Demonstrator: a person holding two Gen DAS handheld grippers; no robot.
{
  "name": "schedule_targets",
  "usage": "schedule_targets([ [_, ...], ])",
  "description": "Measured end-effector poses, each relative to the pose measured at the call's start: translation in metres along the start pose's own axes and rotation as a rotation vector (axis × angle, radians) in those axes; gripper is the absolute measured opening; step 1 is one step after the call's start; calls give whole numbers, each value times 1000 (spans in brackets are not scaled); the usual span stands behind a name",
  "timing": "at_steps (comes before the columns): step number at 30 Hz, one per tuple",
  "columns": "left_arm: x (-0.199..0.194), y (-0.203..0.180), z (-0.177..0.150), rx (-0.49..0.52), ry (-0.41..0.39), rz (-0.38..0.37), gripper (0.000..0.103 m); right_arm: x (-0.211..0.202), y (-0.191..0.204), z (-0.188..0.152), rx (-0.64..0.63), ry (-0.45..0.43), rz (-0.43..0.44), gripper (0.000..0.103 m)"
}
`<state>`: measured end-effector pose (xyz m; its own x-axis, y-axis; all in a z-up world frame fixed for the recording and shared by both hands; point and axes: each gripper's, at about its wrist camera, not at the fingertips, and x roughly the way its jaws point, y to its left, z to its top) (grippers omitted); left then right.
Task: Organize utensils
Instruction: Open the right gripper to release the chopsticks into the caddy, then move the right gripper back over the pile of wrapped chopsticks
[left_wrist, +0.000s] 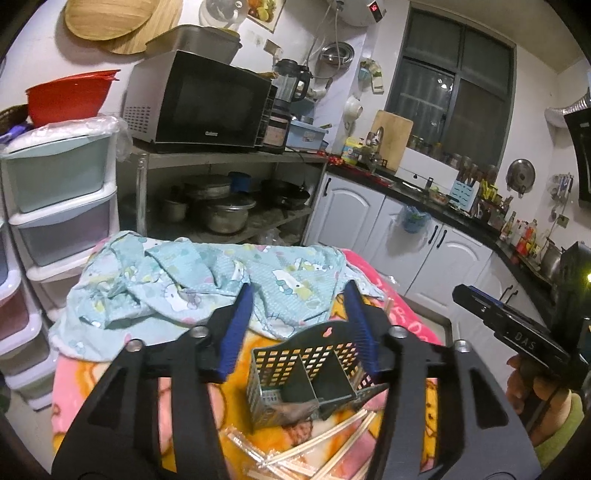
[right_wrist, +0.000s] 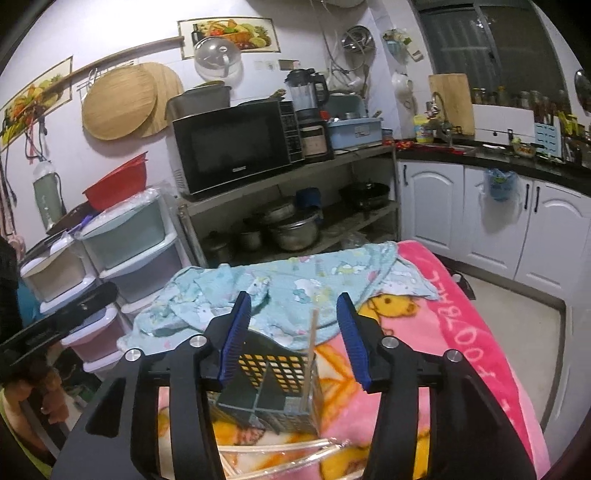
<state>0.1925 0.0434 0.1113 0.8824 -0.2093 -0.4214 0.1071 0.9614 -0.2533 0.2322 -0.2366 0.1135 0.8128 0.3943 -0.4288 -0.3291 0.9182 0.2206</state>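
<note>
The left tool (left_wrist: 299, 325) and the right tool (right_wrist: 293, 332) both hover with blue-padded jaws wide and nothing between them, above a perforated grey metal utensil caddy (left_wrist: 310, 380) with divided compartments. One wrapped wooden chopstick (right_wrist: 309, 360) stands upright in a caddy compartment. More wrapped chopsticks (left_wrist: 314, 446) lie loose just in front of the caddy on the pink-and-yellow cartoon blanket (right_wrist: 461, 332) covering the table, with a crumpled light-blue printed cloth (left_wrist: 192, 284) behind it.

The perforated holder (left_wrist: 306, 373) looks like matt grey metal. Chopsticks (left_wrist: 314, 439) show pale wood inside glossy clear wrappers. The blanket (right_wrist: 461, 317) is fuzzy pink cloth, the towel (left_wrist: 192, 280) thin printed cloth. The left gripper (left_wrist: 299, 325) wears ribbed blue pads (left_wrist: 234, 332) on matt black plastic.
</note>
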Motion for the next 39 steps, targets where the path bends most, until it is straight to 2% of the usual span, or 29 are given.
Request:
schedule_targets([
  [4, -13, 1, -5, 1, -23, 24, 74, -10, -9, -8, 19, 1, -15, 55],
  [5, -16, 3, -6, -3, -26, 28, 76, -13, -10, -10, 18, 0, -19, 57],
  [7, -22, 4, -10, -5, -28, 39, 86, -19, -12, -14, 18, -5, -31, 60],
  [9, -27, 6, -11, -7, -35, 51, 90, -25, -13, -18, 17, -10, -41, 62],
  [17, -47, 18, -24, -23, -46, 87, 92, -38, -12, -34, 4, -8, -60, 70],
  [39, -55, 40, -69, -62, 31, 131, 92, -47, 10, -61, -64, 50, -38, 74],
])
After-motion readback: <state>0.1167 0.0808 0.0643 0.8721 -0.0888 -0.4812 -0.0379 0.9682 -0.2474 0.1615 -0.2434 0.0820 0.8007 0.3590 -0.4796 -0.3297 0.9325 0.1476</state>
